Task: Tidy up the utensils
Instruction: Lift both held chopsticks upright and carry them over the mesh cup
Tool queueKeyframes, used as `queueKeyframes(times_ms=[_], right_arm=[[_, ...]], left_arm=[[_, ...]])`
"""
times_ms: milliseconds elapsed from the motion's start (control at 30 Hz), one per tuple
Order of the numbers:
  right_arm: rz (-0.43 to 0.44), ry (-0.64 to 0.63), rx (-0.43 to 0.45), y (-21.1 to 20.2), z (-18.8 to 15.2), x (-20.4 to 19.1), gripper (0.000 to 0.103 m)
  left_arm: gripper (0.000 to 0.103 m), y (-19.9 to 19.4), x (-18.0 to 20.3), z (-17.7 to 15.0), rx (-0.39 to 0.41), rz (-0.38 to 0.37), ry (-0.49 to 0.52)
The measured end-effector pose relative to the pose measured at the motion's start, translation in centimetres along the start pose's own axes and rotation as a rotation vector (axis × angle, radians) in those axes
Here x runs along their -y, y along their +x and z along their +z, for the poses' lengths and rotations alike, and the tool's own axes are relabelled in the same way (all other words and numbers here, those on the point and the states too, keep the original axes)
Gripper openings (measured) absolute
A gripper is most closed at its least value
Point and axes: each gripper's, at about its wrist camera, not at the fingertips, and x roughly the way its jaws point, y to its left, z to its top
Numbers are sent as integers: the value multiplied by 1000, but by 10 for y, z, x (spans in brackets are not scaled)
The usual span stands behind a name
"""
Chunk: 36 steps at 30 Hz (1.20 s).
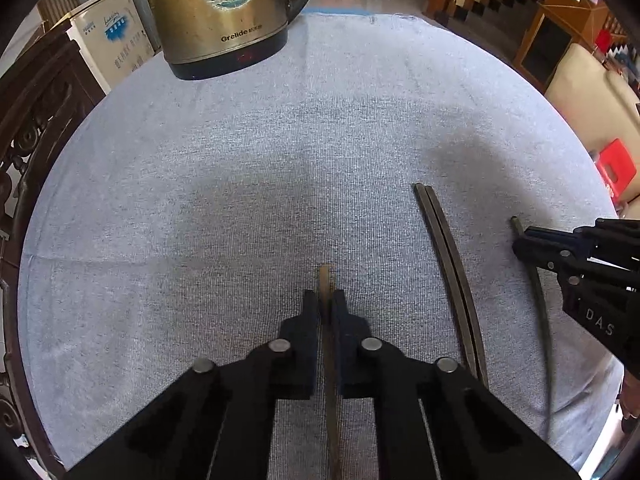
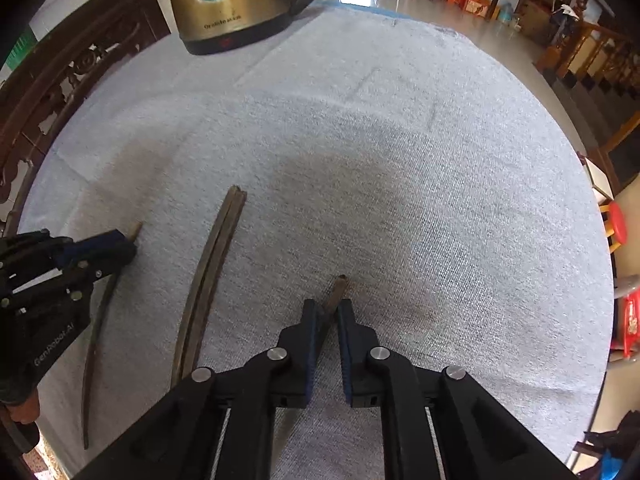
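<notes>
pair (image 1: 450, 276): done — two chopsticks touching, side by side on cloth (image 1: 280, 160)
left gripper (image 1: 326, 306): clamped on a chopstick (image 1: 325, 280)
right gripper (image 2: 326, 314): narrow gap, chopstick (image 2: 338, 288) between jaws — grip unclear
left to do: pair these two

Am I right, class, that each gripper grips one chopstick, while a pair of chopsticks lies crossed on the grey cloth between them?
Not quite. The pair of chopsticks lies side by side, not crossed, as the right wrist view shows. The rest holds: the left gripper and right gripper each grip one chopstick on the grey cloth.
</notes>
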Motion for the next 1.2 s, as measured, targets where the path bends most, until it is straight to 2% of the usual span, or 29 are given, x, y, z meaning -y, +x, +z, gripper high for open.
queueKeyframes(times_ms=[100,267,367,500,533,767,933,1200], right_arm=[[46,33,40,-7,-11,7,7],[130,89,138,-35,-32,29,7],[150,117,210,-55,-47,40,7],[156,165,300,-87,-71,52,7],[151,178,324,-96,-78,56,7],[106,254,488,-159,-128,68,6],[77,306,645,-208,-176,69,6],[108,361,831,-264,-230,53,7]], left_arm=[[5,-9,-5,-9,37,-6,-33],[5,-51,-23,-28,162,2,-102],[5,-80,-33,-41,240,10,-140],[5,-123,-46,-66,348,34,-183],[5,-130,-44,-60,370,35,-195],[5,-196,-60,-115,523,40,-290],[5,-229,-50,-153,627,47,-318],[5,-265,-23,-194,709,4,-322]])
